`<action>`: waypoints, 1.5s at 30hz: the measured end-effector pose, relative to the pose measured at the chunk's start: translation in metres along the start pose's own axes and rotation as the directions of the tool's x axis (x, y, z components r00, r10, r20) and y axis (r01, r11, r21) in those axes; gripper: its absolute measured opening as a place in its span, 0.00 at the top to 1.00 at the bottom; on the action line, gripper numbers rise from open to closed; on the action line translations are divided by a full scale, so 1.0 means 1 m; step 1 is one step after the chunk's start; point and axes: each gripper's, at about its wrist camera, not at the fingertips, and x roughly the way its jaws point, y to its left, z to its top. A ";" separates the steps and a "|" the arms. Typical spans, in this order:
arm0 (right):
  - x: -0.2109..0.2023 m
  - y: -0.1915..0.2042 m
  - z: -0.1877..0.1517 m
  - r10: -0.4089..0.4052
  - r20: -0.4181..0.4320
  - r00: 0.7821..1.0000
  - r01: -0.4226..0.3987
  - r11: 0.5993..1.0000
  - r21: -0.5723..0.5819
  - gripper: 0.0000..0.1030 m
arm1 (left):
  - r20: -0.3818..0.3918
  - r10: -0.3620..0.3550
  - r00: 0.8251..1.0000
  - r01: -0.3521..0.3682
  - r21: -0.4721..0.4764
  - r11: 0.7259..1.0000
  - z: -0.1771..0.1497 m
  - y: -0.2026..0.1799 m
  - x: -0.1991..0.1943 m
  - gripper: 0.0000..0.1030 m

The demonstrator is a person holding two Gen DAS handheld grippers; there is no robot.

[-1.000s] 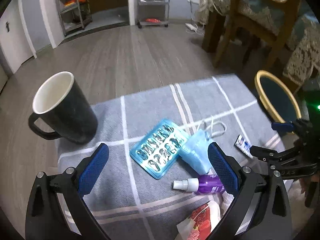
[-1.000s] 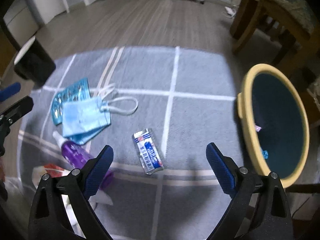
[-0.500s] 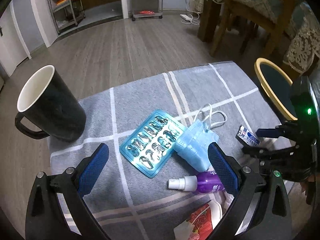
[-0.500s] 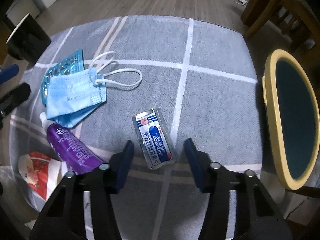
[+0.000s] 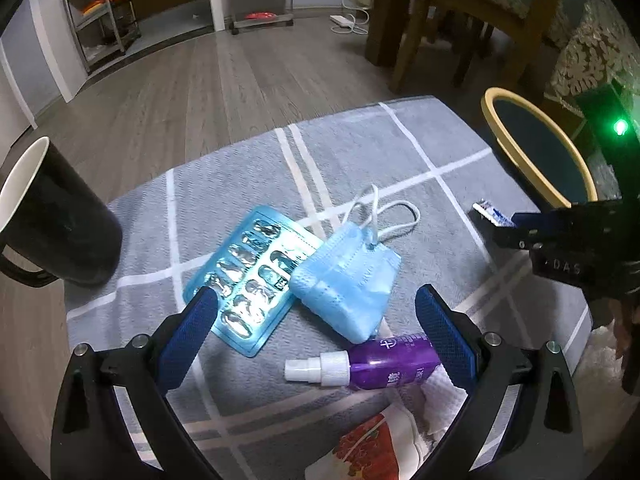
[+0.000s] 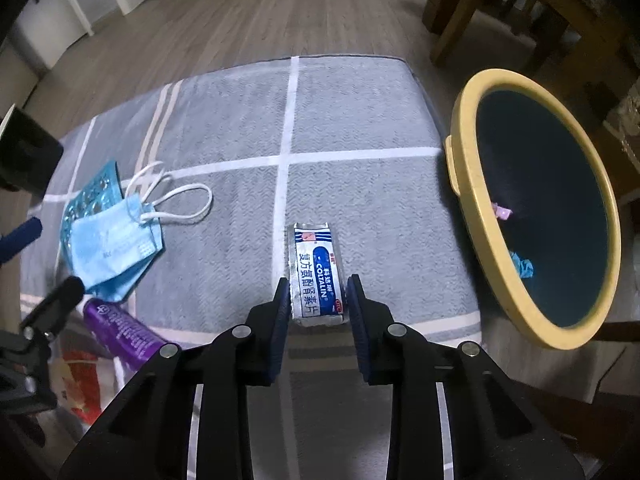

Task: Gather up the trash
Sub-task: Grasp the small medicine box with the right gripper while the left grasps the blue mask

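Medicine sachet point(image 6: 317, 276) lies flat on the grey checked cloth point(image 6: 360, 120), between the narrowed fingers of the right gripper point(image 6: 317, 300).

Finger pads sit at the sachet's two long edges, near its close end; a firm clamp cannot be confirmed; yellow-rimmed bin point(image 6: 464, 184) stands just right of the cloth; left gripper point(image 5: 316, 320) hangs with fingers wide apart above the blue face mask point(image 5: 346, 280), blister pack point(image 5: 248, 276) and purple spray bottle point(image 5: 380, 364); black mug point(image 5: 52, 220) stands at the cloth's left edge.

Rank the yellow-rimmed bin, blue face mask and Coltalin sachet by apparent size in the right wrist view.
1. yellow-rimmed bin
2. blue face mask
3. Coltalin sachet

The sachet lies nearest the camera, between the right tongs, so it looks enlarged, yet remains smallest.
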 end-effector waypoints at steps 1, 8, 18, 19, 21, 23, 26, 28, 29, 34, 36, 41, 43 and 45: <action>0.000 0.000 0.001 -0.001 0.000 1.000 0.001 1.000 -0.002 0.71 | -0.003 0.003 1.000 -0.003 0.004 1.000 0.000 -0.001 0.002 0.07; -0.005 0.000 0.002 -0.001 0.003 1.000 0.001 1.000 -0.012 0.71 | -0.049 -0.001 0.999 0.001 0.016 1.000 -0.004 -0.006 0.016 0.26; -0.012 0.002 0.002 0.004 0.031 1.000 -0.003 1.000 -0.018 0.73 | -0.040 -0.040 0.998 0.042 0.058 0.997 -0.003 -0.015 0.010 0.73; -0.015 0.001 0.005 0.006 0.032 0.999 -0.005 1.000 -0.015 0.75 | -0.035 -0.051 0.998 0.053 0.060 0.997 -0.002 -0.015 0.007 0.76; -0.017 0.000 0.005 0.008 0.035 0.999 -0.008 1.000 -0.010 0.77 | -0.024 -0.056 0.998 0.057 0.071 0.996 -0.002 -0.018 0.003 0.79; -0.019 -0.002 0.005 0.009 0.038 0.999 -0.009 1.000 -0.008 0.82 | -0.004 -0.048 0.999 0.048 0.090 0.995 -0.001 -0.021 -0.004 0.79; -0.023 -0.004 0.004 0.027 0.039 0.999 -0.027 1.000 0.008 0.87 | 0.009 -0.045 0.999 0.044 0.100 0.994 0.000 -0.024 -0.009 0.81; -0.021 -0.007 0.002 0.040 0.035 0.999 -0.041 0.999 0.025 0.87 | 0.024 -0.042 0.999 0.039 0.104 0.994 0.001 -0.024 -0.015 0.81; -0.018 -0.008 0.002 0.052 0.025 0.998 -0.053 0.998 0.031 0.87 | 0.029 -0.041 0.999 0.038 0.103 0.994 0.001 -0.024 -0.017 0.81; 0.000 -0.002 -0.001 0.048 -0.023 0.999 -0.048 0.999 0.004 0.47 | 0.040 -0.025 0.999 0.021 0.087 0.996 0.001 -0.019 -0.022 0.81; 0.003 0.003 0.000 0.039 -0.028 0.999 -0.040 0.999 -0.022 0.45 | 0.039 -0.022 0.999 0.019 0.082 0.996 0.002 -0.018 -0.021 0.81; 0.009 0.005 0.000 -0.007 -0.047 0.999 0.005 0.998 -0.056 0.70 | 0.046 -0.020 0.999 0.017 0.076 0.997 0.004 -0.016 -0.023 0.81; 0.006 0.004 0.001 -0.009 -0.036 0.999 0.007 0.999 -0.050 0.70 | 0.050 -0.021 0.999 0.017 0.074 0.997 0.005 -0.016 -0.022 0.81; 0.001 0.000 0.001 0.001 -0.022 1.000 -0.001 1.000 -0.029 0.70 | 0.054 -0.023 0.998 0.019 0.071 0.997 0.006 -0.015 -0.024 0.81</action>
